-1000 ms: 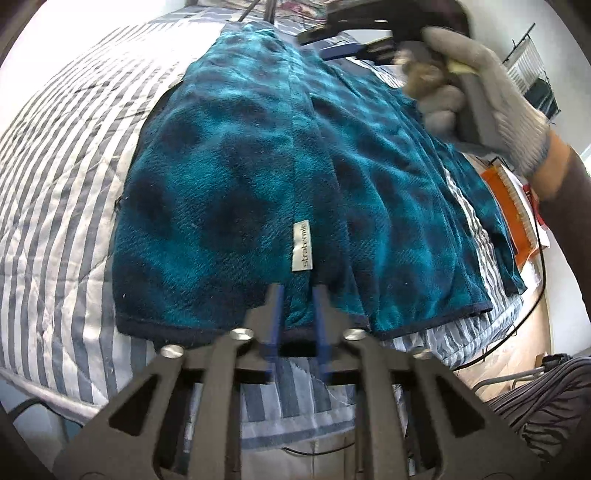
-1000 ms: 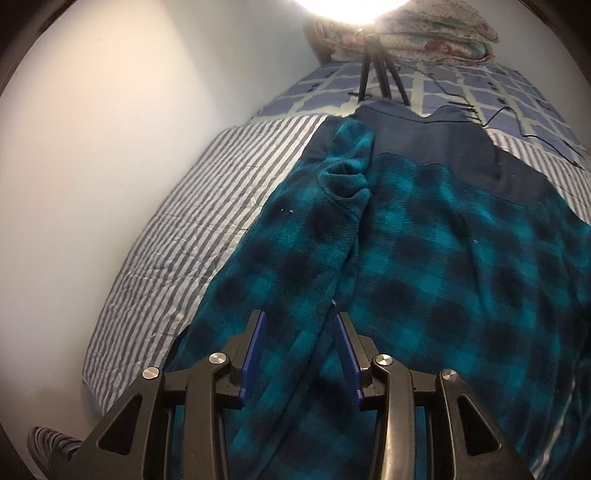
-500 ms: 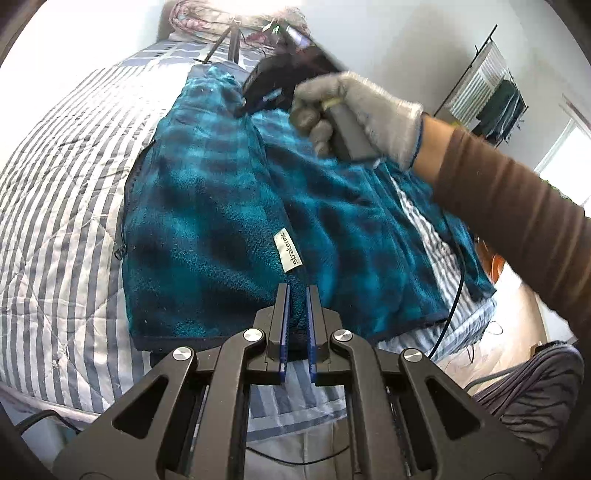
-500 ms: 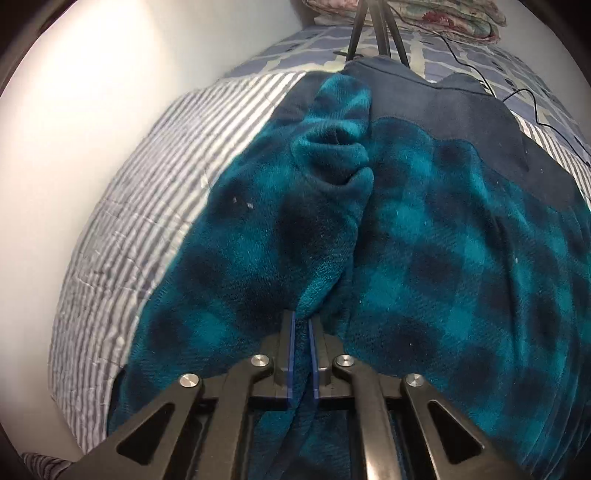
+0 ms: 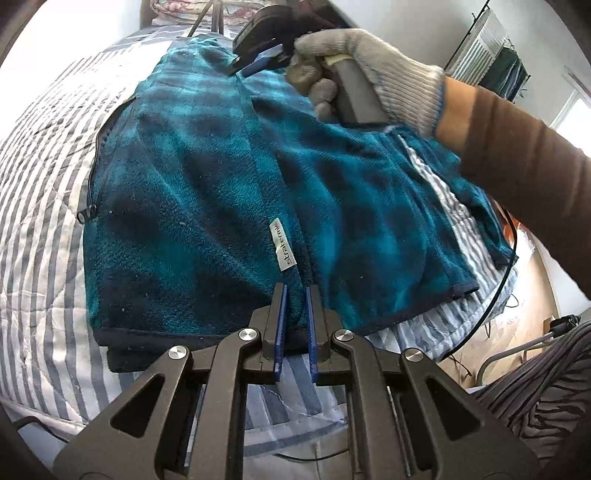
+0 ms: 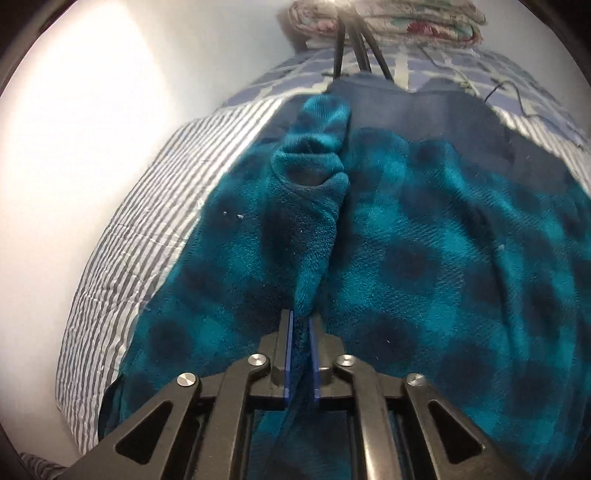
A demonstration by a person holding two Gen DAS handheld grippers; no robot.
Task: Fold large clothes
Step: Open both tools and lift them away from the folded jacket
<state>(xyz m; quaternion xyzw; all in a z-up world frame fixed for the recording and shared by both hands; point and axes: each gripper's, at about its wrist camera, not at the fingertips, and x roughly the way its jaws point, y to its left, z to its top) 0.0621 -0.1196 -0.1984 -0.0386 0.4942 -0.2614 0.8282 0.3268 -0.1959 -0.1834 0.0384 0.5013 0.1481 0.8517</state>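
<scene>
A teal and navy plaid fleece jacket lies on a striped bed cover, one side folded over the middle. My left gripper is shut on the jacket's bottom hem, by a grey label. My right gripper is shut on a ridge of fleece along the fold, below the bunched sleeve cuff. In the left wrist view the right gripper shows at the jacket's far end, held by a gloved hand.
The striped bed cover spreads left, with a white wall beside it. A tripod and folded bedding stand at the head. A black cable and wooden floor lie off the bed's right edge.
Both grippers have closed on the fleece over the last second. They now lift the pinched fold a little, and the gloved hand has come nearer in the left wrist view.
</scene>
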